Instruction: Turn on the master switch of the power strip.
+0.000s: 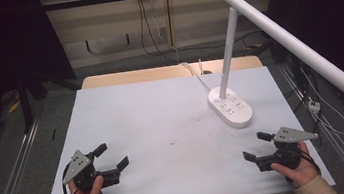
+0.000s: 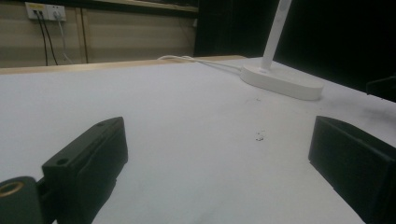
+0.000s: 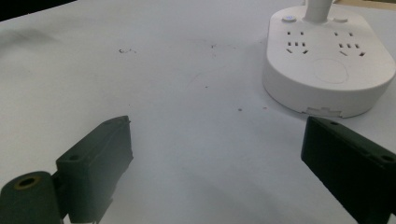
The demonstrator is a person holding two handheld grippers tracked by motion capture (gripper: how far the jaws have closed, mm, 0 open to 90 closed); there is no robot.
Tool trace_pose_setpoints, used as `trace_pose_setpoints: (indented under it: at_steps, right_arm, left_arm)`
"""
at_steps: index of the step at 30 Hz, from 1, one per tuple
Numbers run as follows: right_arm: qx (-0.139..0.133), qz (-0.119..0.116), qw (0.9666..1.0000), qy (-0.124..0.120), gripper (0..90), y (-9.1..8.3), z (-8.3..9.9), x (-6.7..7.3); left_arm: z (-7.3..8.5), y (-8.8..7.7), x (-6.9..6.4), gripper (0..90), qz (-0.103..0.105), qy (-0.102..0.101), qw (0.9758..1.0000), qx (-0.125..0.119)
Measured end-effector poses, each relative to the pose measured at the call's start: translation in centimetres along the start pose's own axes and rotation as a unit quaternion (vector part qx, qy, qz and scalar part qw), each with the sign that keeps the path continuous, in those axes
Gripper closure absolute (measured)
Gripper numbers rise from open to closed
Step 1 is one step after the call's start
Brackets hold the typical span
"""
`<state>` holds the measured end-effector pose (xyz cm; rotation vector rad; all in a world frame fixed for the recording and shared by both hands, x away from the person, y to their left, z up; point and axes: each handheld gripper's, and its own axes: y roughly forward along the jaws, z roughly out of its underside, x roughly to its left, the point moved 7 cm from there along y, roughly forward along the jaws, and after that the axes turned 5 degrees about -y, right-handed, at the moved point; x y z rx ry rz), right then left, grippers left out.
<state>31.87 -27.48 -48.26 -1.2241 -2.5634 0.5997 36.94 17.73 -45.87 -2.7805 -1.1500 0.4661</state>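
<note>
The desk lamp [image 1: 239,83] stood at the far right of the desk [image 1: 154,129], nearest the right tool [image 1: 257,147]; both it and the left tool [image 1: 114,157] were held wide open and empty. The lamp was judged rigid, smooth and base-heavy, best taken by its upright stem. Its long head was seen slanting toward the near right, the oval base lying likewise.

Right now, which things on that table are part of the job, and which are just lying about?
Part of the job:
- white desk lamp, nearest the grippers
- left gripper, open, empty
- right gripper, open, empty

Just lying about:
- lamp's white cable
- small specks on the white table
</note>
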Motion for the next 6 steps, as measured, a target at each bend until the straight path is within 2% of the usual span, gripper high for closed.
trace_pose_setpoints:
  at_steps: [6]
  right_arm:
    - [-0.001, -0.003, 1.0000, -0.004, 8.5, 0.08, -0.04, 0.14]
  left_arm:
    - [-0.05, -0.05, 0.11, 4.2, -0.002, 0.000, 1.0000, 0.001]
